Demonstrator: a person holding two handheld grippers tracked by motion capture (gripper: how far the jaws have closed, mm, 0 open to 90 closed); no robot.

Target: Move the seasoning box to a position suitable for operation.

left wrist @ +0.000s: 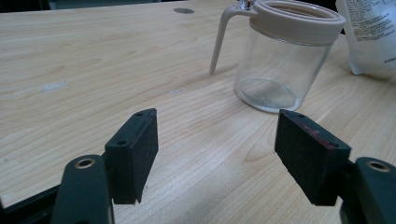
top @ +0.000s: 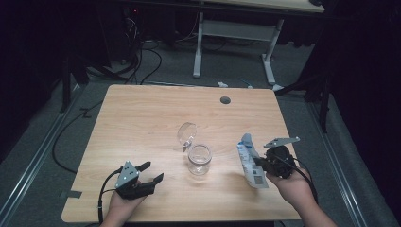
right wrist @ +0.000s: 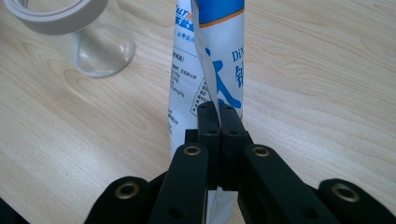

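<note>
A clear glass jar (top: pixel 199 160) (left wrist: pixel 285 56) (right wrist: pixel 88 44) with a beige rim stands mid-table, its hinged lid (top: pixel 187 133) flipped open behind it. My left gripper (top: pixel 152 173) (left wrist: pixel 217 151) rests near the front left edge, open, nothing between its pads, pointing toward the jar. My right gripper (top: pixel 257 163) (right wrist: pixel 218 112) is shut on the edge of a white and blue printed pouch (top: pixel 250 161) (right wrist: pixel 208 60), which stands tilted on the table to the right of the jar. The pouch's corner (left wrist: pixel 369 32) shows in the left gripper view.
The wooden table (top: pixel 142 118) has a round cable hole (top: pixel 225 100) near its far edge. Cables lie on the floor at the left, and another desk's white frame (top: pixel 234 33) stands beyond.
</note>
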